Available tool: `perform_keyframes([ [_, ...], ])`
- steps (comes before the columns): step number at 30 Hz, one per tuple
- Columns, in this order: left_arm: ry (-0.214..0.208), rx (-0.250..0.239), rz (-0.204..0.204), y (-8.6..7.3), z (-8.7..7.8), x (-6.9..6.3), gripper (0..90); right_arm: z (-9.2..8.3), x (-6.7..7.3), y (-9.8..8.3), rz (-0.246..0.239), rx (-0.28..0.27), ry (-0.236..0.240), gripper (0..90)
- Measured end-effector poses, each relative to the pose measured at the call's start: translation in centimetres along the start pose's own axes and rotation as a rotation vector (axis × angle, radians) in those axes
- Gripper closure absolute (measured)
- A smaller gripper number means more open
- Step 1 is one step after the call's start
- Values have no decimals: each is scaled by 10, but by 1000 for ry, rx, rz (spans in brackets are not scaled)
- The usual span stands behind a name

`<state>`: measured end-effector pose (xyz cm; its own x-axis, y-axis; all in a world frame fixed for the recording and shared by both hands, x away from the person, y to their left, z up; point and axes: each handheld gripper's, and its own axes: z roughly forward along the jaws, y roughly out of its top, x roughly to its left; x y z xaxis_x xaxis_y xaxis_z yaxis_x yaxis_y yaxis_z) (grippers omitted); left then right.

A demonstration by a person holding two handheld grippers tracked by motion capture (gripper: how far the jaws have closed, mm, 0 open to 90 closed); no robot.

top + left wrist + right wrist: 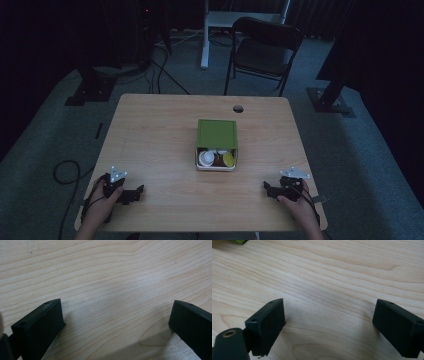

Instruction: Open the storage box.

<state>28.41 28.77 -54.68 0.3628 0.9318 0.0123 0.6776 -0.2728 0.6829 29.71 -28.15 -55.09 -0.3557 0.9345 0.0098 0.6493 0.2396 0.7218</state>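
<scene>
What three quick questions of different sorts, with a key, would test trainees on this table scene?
1. True or false: the green lid fully covers the white box.
2. Which gripper holds something: A) left gripper B) right gripper C) neither?
3. What lies between the fingers in the left gripper view?

Key: 1. False; its near end is uncovered, showing cups. 2. C; both open. 3. Bare wooden table.
</scene>
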Motion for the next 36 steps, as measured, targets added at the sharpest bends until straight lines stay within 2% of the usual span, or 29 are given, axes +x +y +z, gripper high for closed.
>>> perform_keyframes([
  [28, 0, 0, 0, 0, 0, 0, 0, -1, 1, -1, 10, 1, -9, 105],
  [36, 0, 0, 0, 0, 0, 0, 0, 1, 17, 2, -20, -10, 10, 140],
])
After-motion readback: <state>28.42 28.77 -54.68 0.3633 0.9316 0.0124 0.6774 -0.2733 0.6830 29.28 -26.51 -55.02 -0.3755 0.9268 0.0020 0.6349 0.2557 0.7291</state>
